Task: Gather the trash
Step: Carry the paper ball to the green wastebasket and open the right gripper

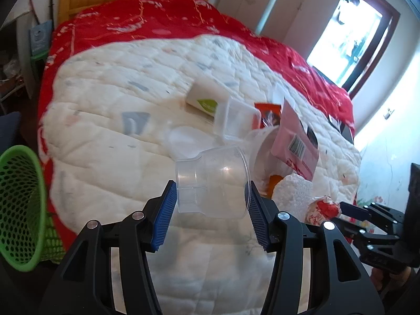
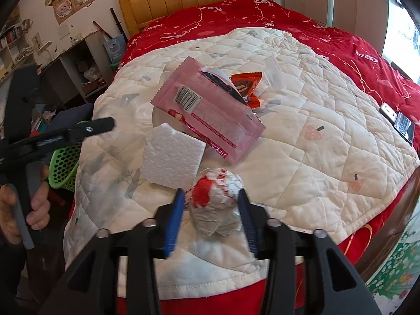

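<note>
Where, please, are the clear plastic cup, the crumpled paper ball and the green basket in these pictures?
clear plastic cup (image 1: 212, 181), left wrist view, on its side wall.
crumpled paper ball (image 2: 215, 202), right wrist view, on its middle.
green basket (image 1: 18, 204), left wrist view, on its mesh wall.

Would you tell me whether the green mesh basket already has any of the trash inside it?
No: in the left wrist view the green mesh basket shows an empty interior, while the clear plastic cup sits between the left gripper's blue pads.

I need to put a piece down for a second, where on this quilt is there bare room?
Free: the white quilt right of the pink wrapper, out toward the phones, and its left part toward the green basket. Crowded: the middle, with clear cup, foam block and crumpled wrapper.
</note>
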A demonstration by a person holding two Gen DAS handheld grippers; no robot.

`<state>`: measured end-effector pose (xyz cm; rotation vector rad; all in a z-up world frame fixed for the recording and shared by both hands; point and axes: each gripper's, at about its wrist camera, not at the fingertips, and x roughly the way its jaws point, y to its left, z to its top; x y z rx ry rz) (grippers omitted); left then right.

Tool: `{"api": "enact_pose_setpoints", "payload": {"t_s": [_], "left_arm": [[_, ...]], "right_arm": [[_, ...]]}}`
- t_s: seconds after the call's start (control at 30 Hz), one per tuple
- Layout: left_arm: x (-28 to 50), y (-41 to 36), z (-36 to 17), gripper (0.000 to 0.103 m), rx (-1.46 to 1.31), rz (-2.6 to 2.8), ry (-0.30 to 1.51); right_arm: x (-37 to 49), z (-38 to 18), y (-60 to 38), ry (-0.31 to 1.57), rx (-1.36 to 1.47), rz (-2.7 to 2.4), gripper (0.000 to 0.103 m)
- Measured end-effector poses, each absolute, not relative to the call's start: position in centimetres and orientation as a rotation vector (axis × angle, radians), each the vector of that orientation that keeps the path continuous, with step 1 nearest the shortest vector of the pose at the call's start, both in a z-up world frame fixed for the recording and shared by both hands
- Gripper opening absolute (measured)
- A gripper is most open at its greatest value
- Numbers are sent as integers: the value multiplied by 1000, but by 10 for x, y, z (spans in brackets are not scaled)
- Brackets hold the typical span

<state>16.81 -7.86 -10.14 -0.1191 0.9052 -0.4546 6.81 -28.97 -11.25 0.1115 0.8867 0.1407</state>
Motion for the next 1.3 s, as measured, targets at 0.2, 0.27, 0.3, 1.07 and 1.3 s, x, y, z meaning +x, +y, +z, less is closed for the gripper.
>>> {"api": "enact_pose_setpoints", "payload": {"t_s": [0.2,0.27,0.3,1.07,1.3], "left_arm": [[155,-47,-83,53,-141,-398,856],[150,-33,-78,53,-149,-370,842],[148,-27,-76,53,-155,-359,838],[158,180,-117,54,-185,176,922],[162,210,-135,66,-219,222,955]], "right_arm": [[77,-121,-284,902,88,115,55],[78,-124,-282,909,65,105,53],[78,-125,-281,907,58,102,48],[91,-43,-202,794,89,360,45],[117,-38,-143,816,62,460,45]]}}
